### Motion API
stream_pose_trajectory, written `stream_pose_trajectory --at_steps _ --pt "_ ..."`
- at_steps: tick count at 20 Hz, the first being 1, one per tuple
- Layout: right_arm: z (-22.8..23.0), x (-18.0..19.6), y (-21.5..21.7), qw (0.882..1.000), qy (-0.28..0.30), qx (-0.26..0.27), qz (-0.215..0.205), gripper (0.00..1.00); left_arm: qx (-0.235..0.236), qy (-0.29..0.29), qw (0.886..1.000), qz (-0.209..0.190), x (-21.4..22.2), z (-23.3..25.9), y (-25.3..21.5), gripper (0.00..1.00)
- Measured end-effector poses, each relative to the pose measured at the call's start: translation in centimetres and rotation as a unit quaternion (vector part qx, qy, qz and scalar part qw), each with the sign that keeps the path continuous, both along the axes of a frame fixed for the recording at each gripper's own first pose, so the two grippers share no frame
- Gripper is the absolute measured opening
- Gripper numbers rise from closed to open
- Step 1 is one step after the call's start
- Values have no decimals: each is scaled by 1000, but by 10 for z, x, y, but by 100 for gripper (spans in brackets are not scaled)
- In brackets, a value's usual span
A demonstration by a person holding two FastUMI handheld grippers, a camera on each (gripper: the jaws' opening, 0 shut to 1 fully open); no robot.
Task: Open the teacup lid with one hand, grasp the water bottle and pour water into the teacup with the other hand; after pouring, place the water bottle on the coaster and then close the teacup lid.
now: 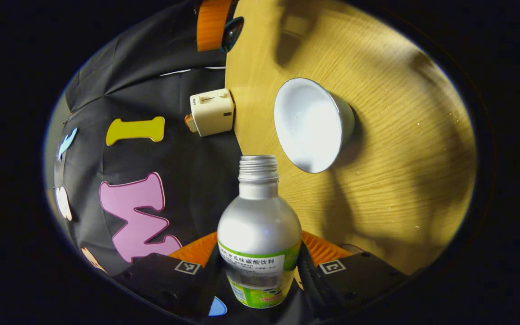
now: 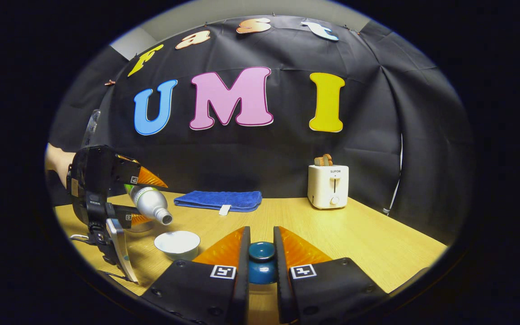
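The left gripper (image 1: pixel 258 266) has its jaws pinching the water bottle (image 1: pixel 258 234) at the labelled body. The bottle's base is cut off at the lower edge of the left gripper view, and its threaded neck is uncapped. In the right gripper view the same bottle (image 2: pixel 149 203) is tipped, mouth down toward the teacup (image 2: pixel 177 243), with its rear half hidden behind the left gripper (image 2: pixel 140 198) and a bit of the person's hand (image 2: pixel 57 164) behind that. Whether any water is running out cannot be made out.

The teacup (image 1: pixel 312 124) stands open on the tabletop (image 1: pixel 400 149) near its front left corner, its white inside bare. The right gripper (image 2: pixel 261 257) has its jaws pressed on the teacup lid (image 2: pixel 261 262) by the knob, lifted above the tabletop's front edge; the lid's lower rim is hidden.

A toaster (image 2: pixel 328 186) and a blue towel (image 2: pixel 219 200) sit along the tabletop's back edge, leaving the middle and right side open.
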State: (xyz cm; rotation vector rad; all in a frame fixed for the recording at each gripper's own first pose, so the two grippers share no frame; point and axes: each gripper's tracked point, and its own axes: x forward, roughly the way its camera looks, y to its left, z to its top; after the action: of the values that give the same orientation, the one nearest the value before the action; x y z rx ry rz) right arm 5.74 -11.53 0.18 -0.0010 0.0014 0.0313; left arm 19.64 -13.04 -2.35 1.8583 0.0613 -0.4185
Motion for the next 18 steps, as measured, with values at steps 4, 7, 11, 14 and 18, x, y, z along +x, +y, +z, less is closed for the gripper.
stream_pose_trajectory --at_steps 4,7,11,14,18 --pt "0 -1 0 1000 0 0 0 29 30 -2 1000 -2 1 1 2 80" --pt "0 0 0 1000 0 0 0 29 43 -7 999 -2 -1 5 4 80" --pt "1 -1 0 1000 0 0 0 29 64 -12 998 -5 -1 7 4 80" --pt "0 0 0 1000 0 0 0 29 86 -15 996 -11 -1 9 6 80" --pt "0 0 -1 1000 0 0 0 29 109 -20 994 -20 -4 9 5 81"
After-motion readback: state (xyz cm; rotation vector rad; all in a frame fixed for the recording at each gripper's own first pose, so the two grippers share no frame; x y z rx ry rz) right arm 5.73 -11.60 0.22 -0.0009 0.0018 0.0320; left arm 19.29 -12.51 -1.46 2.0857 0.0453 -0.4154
